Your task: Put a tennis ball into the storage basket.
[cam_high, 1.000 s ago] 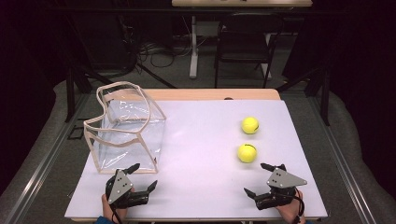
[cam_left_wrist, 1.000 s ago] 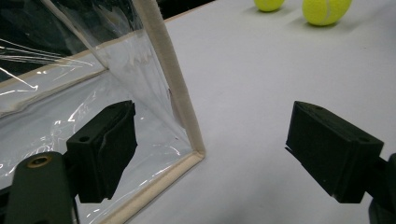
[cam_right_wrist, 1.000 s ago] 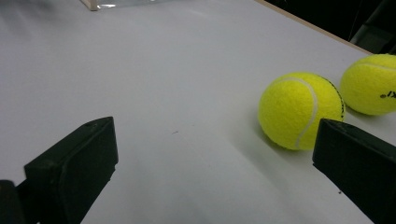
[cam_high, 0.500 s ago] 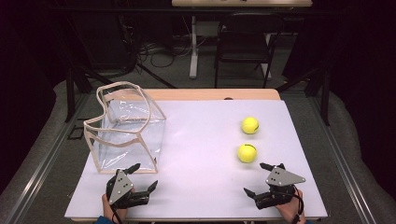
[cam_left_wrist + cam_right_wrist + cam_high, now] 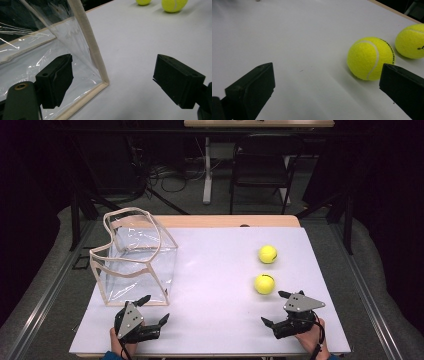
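Observation:
A clear plastic bag (image 5: 135,255) with beige trim stands open on the left of the white table (image 5: 220,270). Two yellow tennis balls lie on the right, the far ball (image 5: 267,254) behind the near ball (image 5: 264,284). My left gripper (image 5: 155,309) is open just in front of the bag's near right corner (image 5: 96,52), holding nothing. The left gripper (image 5: 116,82) straddles that corner edge without touching it. My right gripper (image 5: 273,307) is open and empty just short of the near ball (image 5: 370,58). The far ball (image 5: 410,41) lies beyond it.
A wooden strip (image 5: 230,221) runs along the table's far edge. Behind the table are a dark chair (image 5: 260,170), a desk leg (image 5: 206,170) and cables on the floor. Bare white surface lies between the bag and the balls.

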A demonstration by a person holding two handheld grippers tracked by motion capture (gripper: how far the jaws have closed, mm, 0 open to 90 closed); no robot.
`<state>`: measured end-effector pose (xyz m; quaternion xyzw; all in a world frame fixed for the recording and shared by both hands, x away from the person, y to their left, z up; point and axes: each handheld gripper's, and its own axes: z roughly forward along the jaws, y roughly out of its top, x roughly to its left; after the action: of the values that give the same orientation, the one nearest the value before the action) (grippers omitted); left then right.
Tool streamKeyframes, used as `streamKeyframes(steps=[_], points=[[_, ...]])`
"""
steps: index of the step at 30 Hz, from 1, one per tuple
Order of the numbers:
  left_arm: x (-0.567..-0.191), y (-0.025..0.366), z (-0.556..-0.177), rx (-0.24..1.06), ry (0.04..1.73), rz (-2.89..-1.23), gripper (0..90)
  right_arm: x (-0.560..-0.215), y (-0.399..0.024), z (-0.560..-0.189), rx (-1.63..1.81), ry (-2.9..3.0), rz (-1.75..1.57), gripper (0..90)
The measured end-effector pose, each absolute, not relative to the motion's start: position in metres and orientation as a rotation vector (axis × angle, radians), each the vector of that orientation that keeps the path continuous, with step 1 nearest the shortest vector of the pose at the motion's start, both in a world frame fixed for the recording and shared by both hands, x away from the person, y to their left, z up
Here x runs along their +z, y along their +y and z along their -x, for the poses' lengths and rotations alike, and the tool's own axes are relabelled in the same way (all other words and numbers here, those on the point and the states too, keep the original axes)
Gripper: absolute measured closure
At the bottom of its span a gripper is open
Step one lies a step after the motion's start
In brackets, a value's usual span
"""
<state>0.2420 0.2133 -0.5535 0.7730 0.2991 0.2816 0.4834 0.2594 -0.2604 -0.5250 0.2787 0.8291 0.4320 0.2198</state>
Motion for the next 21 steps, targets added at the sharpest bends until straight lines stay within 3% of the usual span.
streamKeyframes(steps=[21], points=[[-0.554,0.213,-0.243,0.688,0.723,-1.886,16.0,-0.507,-0.256,-0.288,1.165,2.317,-0.856,0.0]])
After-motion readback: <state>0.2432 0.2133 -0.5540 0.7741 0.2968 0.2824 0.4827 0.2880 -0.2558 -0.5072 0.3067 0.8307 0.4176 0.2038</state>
